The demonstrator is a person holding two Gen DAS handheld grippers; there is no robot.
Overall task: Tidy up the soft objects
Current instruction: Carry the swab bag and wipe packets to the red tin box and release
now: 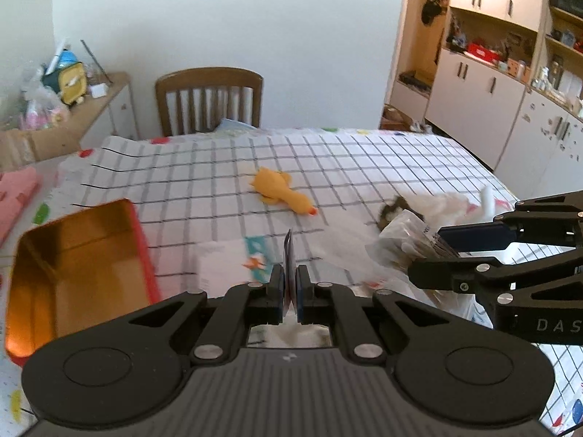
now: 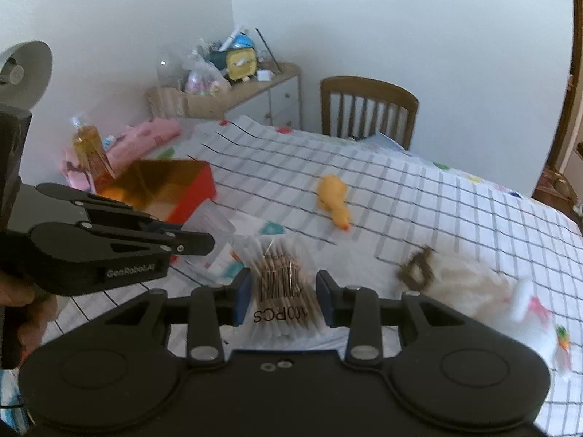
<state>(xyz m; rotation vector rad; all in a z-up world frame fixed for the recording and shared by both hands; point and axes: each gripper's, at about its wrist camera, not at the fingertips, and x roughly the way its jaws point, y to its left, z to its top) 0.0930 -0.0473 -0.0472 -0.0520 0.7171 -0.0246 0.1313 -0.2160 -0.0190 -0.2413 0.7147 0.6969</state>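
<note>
Left gripper (image 1: 290,293) fingers pressed nearly together, pinching a thin edge of a clear plastic bag (image 1: 222,266) with printed colour patches; the bag hangs off the table in front of it. Right gripper (image 2: 283,296) jaws partly apart, pads clamped on both sides of a clear packet of cotton swabs (image 2: 282,284) marked "100PCS", lifted above the cloth. In the left wrist view the same packet sits in the right gripper's fingers at far right.

Checked tablecloth (image 1: 364,167) covers the table. Yellow rubber chicken toy (image 1: 282,196) lies flat mid-table, apart from both grippers. Open red tin with gold inside (image 1: 76,269) sits at the left edge, just beside the bag; nothing visible inside from the left view. White plush toy (image 2: 484,291) with a brown bit (image 2: 417,266) lies at right, near the swab packet, blurred. Amber bottle (image 2: 89,149) stands behind the tin, pink cloth (image 2: 145,134) beyond it. Wooden chair (image 1: 209,100) at the far side, cluttered side cabinet (image 1: 91,109) at left, shelving unit (image 1: 492,65) at right. A hand (image 2: 25,313) shows on the left gripper's handle.
</note>
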